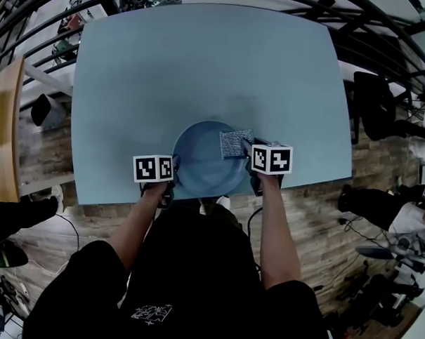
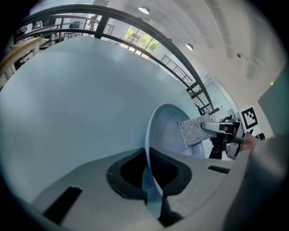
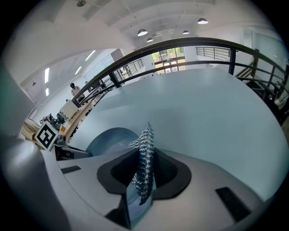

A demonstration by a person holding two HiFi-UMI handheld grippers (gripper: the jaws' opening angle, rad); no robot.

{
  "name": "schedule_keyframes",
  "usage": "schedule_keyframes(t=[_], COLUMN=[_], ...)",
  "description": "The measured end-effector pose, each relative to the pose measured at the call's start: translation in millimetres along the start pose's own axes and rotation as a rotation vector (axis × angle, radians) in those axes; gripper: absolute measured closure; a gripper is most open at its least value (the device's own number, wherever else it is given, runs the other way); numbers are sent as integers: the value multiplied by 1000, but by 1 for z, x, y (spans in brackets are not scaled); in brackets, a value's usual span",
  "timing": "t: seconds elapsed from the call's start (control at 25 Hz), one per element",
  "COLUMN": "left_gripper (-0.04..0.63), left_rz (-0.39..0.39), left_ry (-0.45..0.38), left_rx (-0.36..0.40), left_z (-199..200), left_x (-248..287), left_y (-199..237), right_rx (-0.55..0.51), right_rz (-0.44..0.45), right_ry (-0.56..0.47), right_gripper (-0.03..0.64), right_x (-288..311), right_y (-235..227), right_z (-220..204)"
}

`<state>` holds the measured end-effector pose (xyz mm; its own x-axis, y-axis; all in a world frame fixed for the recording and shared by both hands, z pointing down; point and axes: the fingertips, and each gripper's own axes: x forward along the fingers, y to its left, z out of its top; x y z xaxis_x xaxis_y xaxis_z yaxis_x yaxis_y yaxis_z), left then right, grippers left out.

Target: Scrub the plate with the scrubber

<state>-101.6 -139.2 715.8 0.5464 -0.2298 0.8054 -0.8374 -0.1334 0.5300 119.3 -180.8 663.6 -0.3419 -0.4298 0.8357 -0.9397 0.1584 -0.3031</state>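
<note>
— Plate [image 1: 200,167] first: from the head view, where do we have it?

— On the pale blue table [image 1: 194,61], close to the near edge, between our two tongs. Our left gripper [image 1: 173,177] sits at the plate's left rim. Our right gripper [image 1: 249,147] reaches in from the right with the scrubber [image 1: 236,143], a grey rectangular pad that lies over the upper right part of the plate.

— And the left gripper view?

— There the left gripper [image 2: 151,180] has its jaws closed on the plate [image 2: 165,131], and the thin blue rim runs straight down between the dark pads. Beyond it we see the scrubber [image 2: 193,131] flat against the plate's inner face, pinched at one end by the right gripper [image 2: 210,127]. The table [image 2: 67,113] fills the left of that view.

— Right gripper view?

— The right gripper [image 3: 142,185] is clamped on the scrubber [image 3: 144,158], which stands edge-on between the pads, its sparkly mesh poking up past them. The plate [image 3: 110,140] shows just left of it on the table [image 3: 203,117]. We cannot tell from this view whether the scrubber touches the plate.
</note>
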Motion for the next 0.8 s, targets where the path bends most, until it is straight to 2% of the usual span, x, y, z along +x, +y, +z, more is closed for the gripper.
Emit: schedule_keyframes(t=[0.32, 0.8], left_gripper=[571, 571], left_rz=[-6, -8], left_ry=[11, 12], left_rx=[-5, 1], left_z=[1, 1], left_x=[0, 0], left_y=[0, 2], right_rx=[-2, -24], right_rz=[41, 163], right_ry=[-10, 19], right_gripper=[532, 532], right_x=[14, 37], right_y=[23, 73], right_z=[14, 10])
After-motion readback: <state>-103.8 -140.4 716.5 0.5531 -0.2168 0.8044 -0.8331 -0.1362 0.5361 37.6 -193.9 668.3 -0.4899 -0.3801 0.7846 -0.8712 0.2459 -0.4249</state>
